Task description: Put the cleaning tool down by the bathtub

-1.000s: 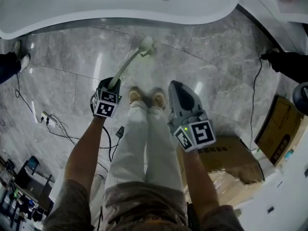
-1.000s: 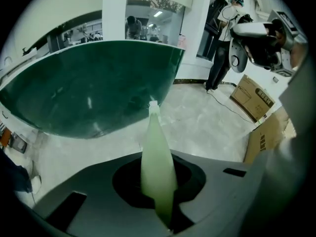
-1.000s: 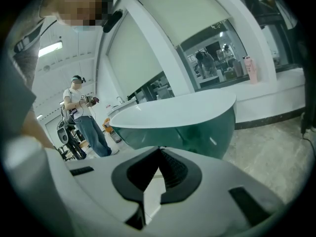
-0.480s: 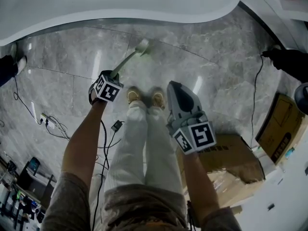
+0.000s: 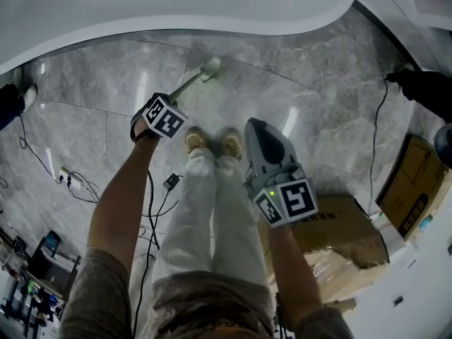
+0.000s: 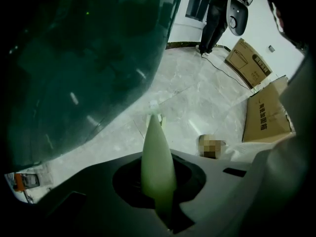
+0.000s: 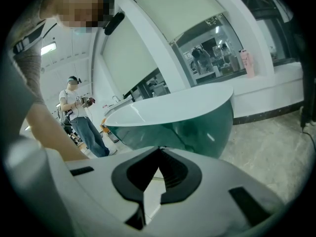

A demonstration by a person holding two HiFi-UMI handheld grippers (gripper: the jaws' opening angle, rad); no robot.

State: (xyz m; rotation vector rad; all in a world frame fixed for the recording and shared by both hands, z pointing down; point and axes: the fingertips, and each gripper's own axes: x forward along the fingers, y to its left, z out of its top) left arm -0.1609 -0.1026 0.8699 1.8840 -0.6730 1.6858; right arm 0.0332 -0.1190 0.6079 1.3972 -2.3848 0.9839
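The cleaning tool [image 5: 186,85] is a pale green brush with a long handle. Its white head [image 5: 210,67] rests on or just above the grey marble floor by the white bathtub [image 5: 176,9]. My left gripper [image 5: 164,101] is shut on the handle's near end. In the left gripper view the handle [image 6: 158,157] runs out between the jaws towards the brush head [image 6: 154,105], with the dark green tub wall [image 6: 74,58] at the left. My right gripper [image 5: 256,126] hangs over the floor to the right of the person's shoes, its jaws [image 7: 158,150] shut with nothing between them.
The person's shoes [image 5: 212,143] stand between the grippers. Cables [image 5: 78,182] trail over the floor at the left. Cardboard boxes [image 5: 417,182] [image 5: 332,232] lie at the right. Another person's dark sleeve [image 5: 424,90] reaches in at the far right. The tub [image 7: 187,117] shows ahead in the right gripper view.
My left gripper has moved forward towards the bathtub with the brush in it, while the brush head has stayed near the tub. The right gripper has not moved.
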